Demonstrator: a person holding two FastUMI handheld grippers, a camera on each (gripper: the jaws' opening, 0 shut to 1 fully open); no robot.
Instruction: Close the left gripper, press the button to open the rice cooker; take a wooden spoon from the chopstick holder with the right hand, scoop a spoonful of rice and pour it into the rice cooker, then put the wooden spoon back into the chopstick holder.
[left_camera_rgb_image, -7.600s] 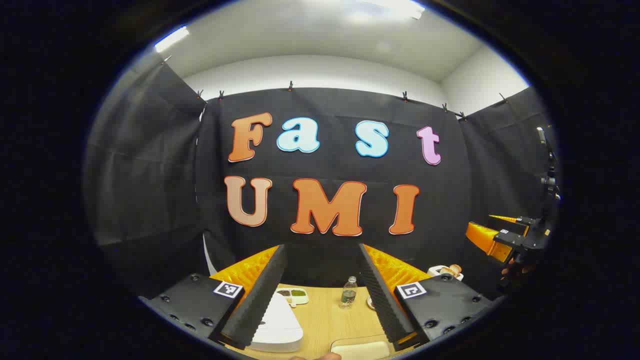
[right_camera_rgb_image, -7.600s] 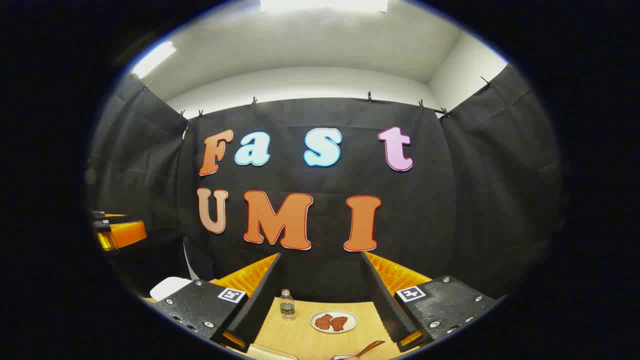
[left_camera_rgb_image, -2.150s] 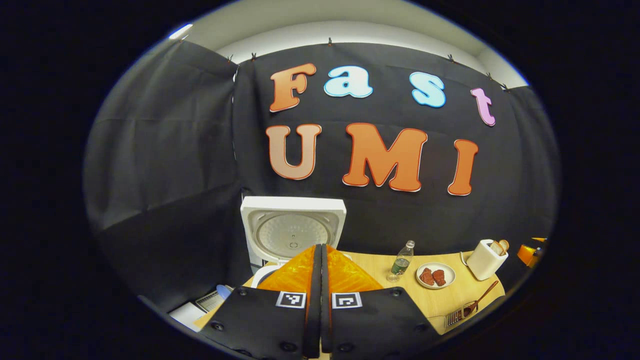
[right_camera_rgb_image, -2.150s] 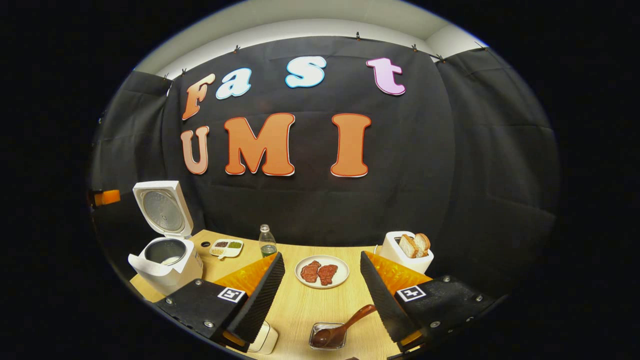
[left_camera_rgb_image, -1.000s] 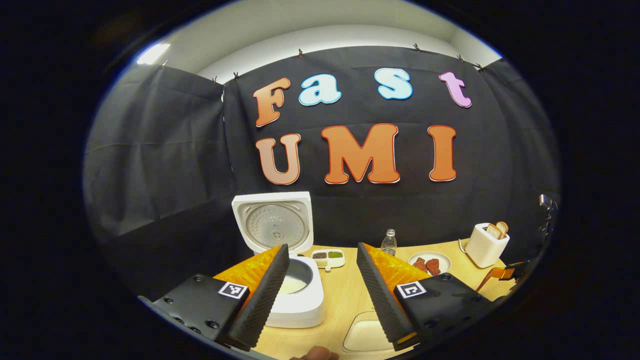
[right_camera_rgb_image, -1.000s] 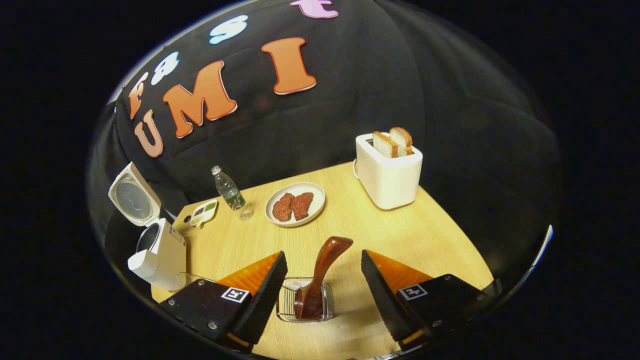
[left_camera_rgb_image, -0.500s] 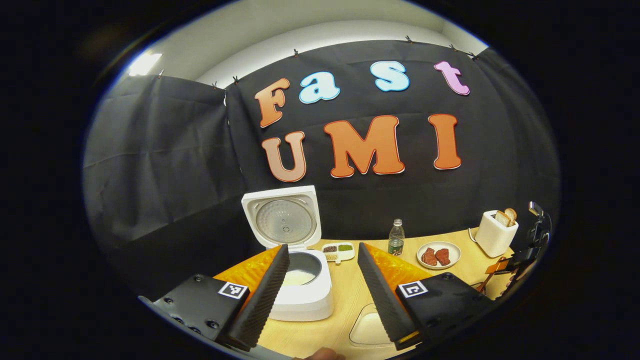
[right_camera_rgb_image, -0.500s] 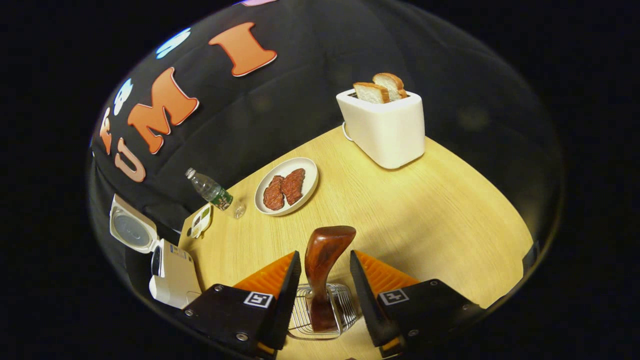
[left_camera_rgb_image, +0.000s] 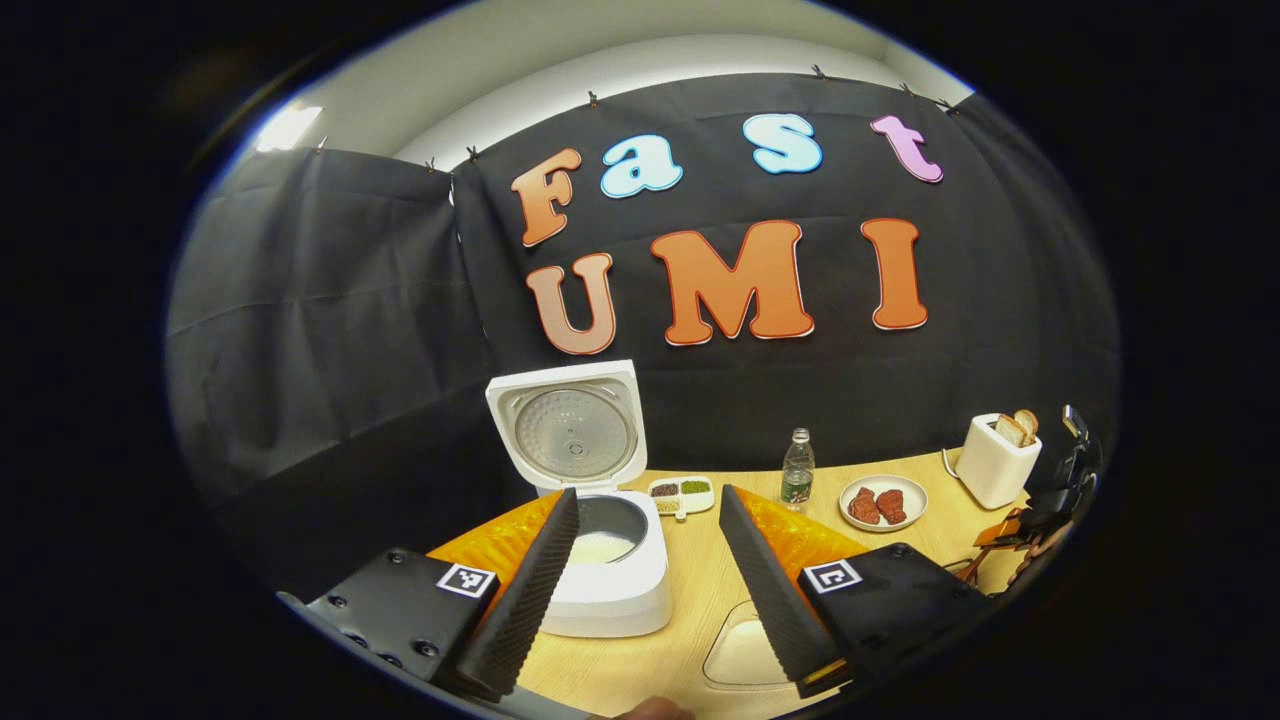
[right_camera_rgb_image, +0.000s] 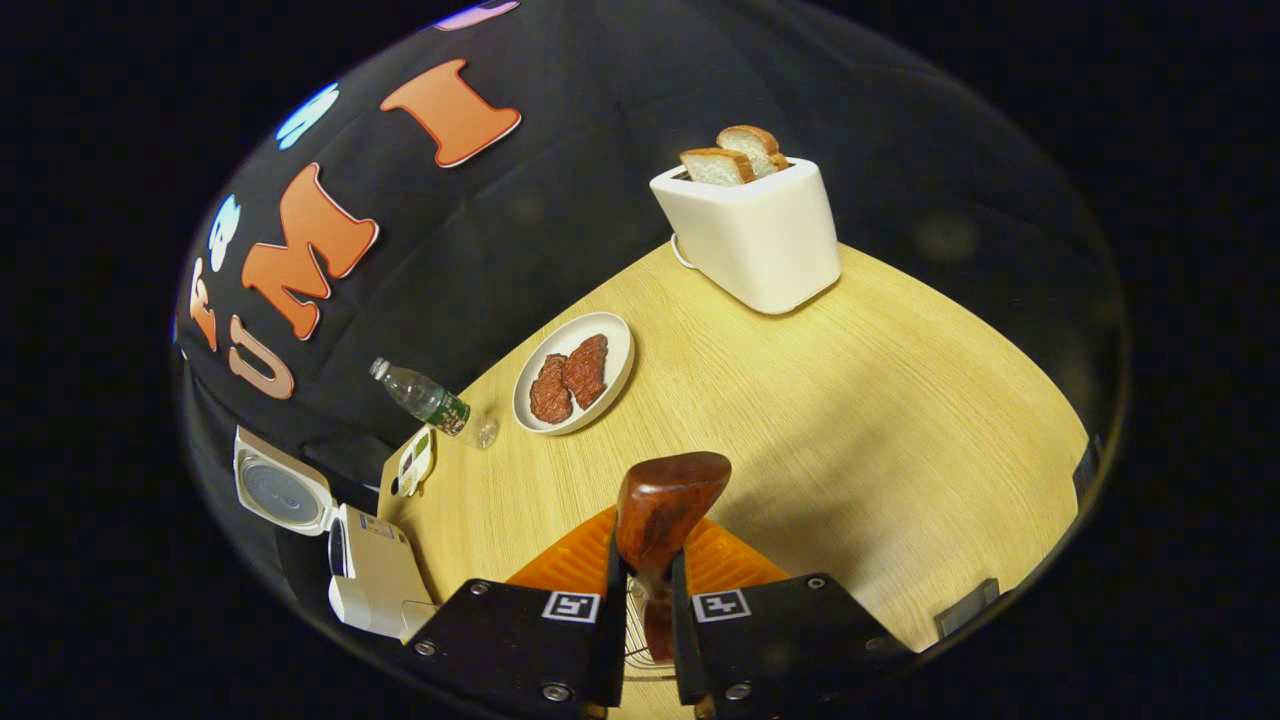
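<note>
The white rice cooker (left_camera_rgb_image: 605, 570) stands with its lid (left_camera_rgb_image: 570, 428) raised and some rice in its pot; it also sits at the table's far left in the right gripper view (right_camera_rgb_image: 375, 580). My left gripper (left_camera_rgb_image: 645, 590) hovers open in front of it, holding nothing. My right gripper (right_camera_rgb_image: 645, 600) is shut on the handle of the brown wooden spoon (right_camera_rgb_image: 662, 515), which stands in the wire chopstick holder (right_camera_rgb_image: 640, 640). A pale rice container (left_camera_rgb_image: 745, 652) lies low in the left gripper view, partly hidden by a finger.
On the wooden table (right_camera_rgb_image: 850, 400) are a white toaster with bread (right_camera_rgb_image: 750, 235), a plate of meat (right_camera_rgb_image: 572, 372), a water bottle (right_camera_rgb_image: 425, 400) and a small divided dish (left_camera_rgb_image: 682, 492). The right gripper and its hand show at the far right (left_camera_rgb_image: 1040, 505).
My right gripper has closed its fingers onto the spoon handle and dropped closer over the holder. My left gripper stays open and has barely shifted.
</note>
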